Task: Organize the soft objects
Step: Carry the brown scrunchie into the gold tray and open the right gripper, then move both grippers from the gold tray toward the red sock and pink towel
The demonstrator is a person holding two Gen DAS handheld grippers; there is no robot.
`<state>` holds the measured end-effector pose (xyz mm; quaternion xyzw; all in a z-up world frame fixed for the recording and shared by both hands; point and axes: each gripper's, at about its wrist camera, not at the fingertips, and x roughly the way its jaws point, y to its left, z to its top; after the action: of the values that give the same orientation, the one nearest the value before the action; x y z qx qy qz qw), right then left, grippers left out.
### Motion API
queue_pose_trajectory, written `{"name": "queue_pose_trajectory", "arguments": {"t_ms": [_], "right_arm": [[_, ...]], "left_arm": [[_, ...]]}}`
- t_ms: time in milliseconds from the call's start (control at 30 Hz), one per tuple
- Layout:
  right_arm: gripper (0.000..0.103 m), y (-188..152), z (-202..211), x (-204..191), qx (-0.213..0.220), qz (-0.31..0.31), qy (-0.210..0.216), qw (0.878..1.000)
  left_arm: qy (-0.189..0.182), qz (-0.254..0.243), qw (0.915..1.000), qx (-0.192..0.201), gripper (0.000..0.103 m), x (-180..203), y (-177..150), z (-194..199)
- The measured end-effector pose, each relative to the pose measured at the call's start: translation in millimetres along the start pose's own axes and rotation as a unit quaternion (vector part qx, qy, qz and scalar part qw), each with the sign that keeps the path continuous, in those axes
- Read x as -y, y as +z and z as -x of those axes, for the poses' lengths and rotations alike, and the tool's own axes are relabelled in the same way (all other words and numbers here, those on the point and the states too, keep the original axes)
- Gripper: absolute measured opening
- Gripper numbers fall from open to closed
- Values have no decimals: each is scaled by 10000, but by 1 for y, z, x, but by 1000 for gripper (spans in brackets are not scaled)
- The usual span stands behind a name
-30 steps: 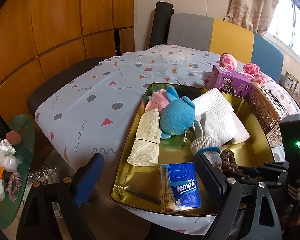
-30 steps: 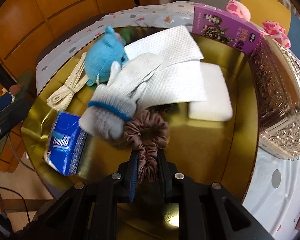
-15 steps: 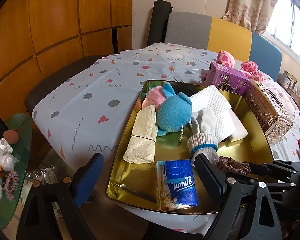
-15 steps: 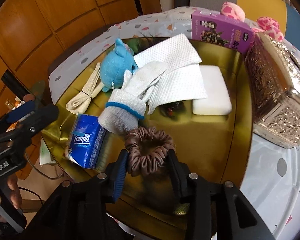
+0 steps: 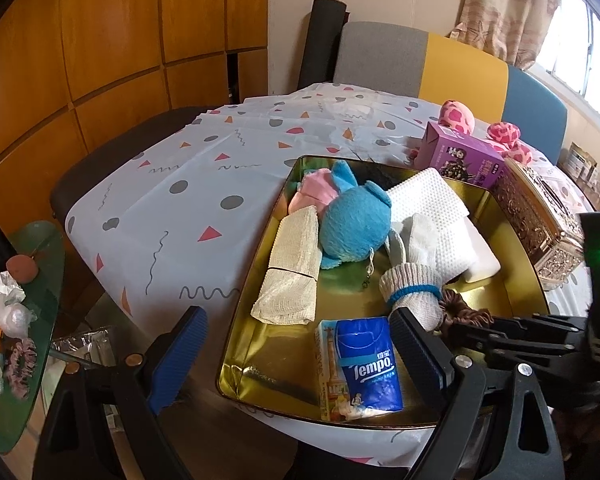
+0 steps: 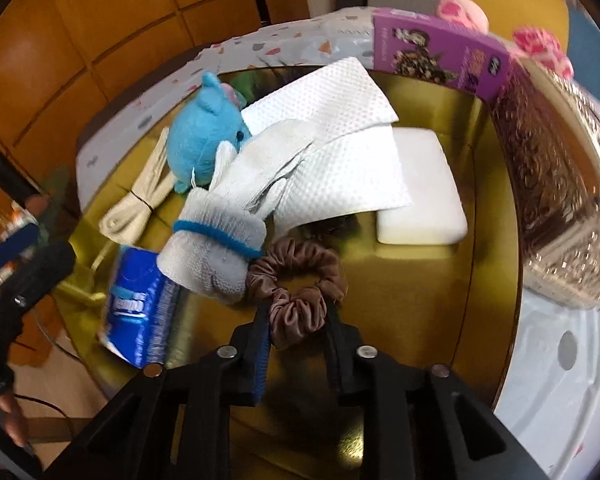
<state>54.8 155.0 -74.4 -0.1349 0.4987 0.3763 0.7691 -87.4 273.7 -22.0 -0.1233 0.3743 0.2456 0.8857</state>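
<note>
We are pinching the brown scrunchie [image 6: 296,280] in the right gripper [image 6: 296,320], low over the gold tray [image 6: 496,208]; the left gripper [image 5: 296,344] is waiting spread wide. Glove [image 6: 236,208], blue plush [image 6: 204,144], cloths and tissue pack [image 6: 140,312] are already lying inside, so we judge little remains.

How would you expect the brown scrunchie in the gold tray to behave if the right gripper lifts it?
The brown scrunchie is gathered satin-like fabric, so it will probably sag and dangle rather than hold its ring shape. It looks light, but its sheen suggests it could slip from the right gripper. It touches the white glove, so it might nudge that.
</note>
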Motion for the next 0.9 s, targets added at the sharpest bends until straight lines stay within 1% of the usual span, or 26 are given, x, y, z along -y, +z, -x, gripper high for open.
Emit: {"name": "queue_pose_trajectory", "arguments": {"t_ms": [67, 233, 300, 400, 500, 533, 567, 667, 700, 733, 833, 900], "right_arm": [[29, -2, 7, 3, 59, -53, 169, 9998], [32, -9, 19, 3, 180, 14, 105, 9998], [36, -11, 25, 2, 245, 15, 86, 9997], [41, -16, 34, -2, 361, 151, -12, 9992], [43, -21, 40, -5, 399, 319, -78, 9987], [45, -23, 43, -6, 420, 345, -134, 9984], [51, -24, 44, -6, 435, 342, -152, 9983], [54, -28, 54, -6, 481, 400, -86, 9980], [60, -29, 56, -6, 483, 458, -91, 9977], [64, -29, 58, -6, 449, 521, -115, 9976], [65, -29, 65, -5, 508, 622, -193, 9966], [65, -26, 66, -7, 501, 824, -317, 9948]], "left_arm": [[-20, 46, 10000, -20, 94, -1, 0, -1], [-27, -14, 10000, -33, 94, 2, -1, -1], [-33, -16, 10000, -7, 94, 3, -1, 1], [-53, -2, 10000, 18, 96, 3, 1, 3], [-58, -3, 10000, 42, 96, 3, 1, 5], [-56, -15, 10000, 41, 96, 4, 1, 5], [-59, -30, 10000, 33, 96, 5, 1, 6], [-68, -63, 9999, 46, 96, 7, 2, 6], [-74, -63, 9999, 35, 96, 7, 2, 6], [-84, -55, 9999, 24, 96, 7, 2, 5], [-81, -64, 9999, 57, 96, 7, 2, 6], [-87, -40, 9999, 39, 96, 6, 3, 5]]}}
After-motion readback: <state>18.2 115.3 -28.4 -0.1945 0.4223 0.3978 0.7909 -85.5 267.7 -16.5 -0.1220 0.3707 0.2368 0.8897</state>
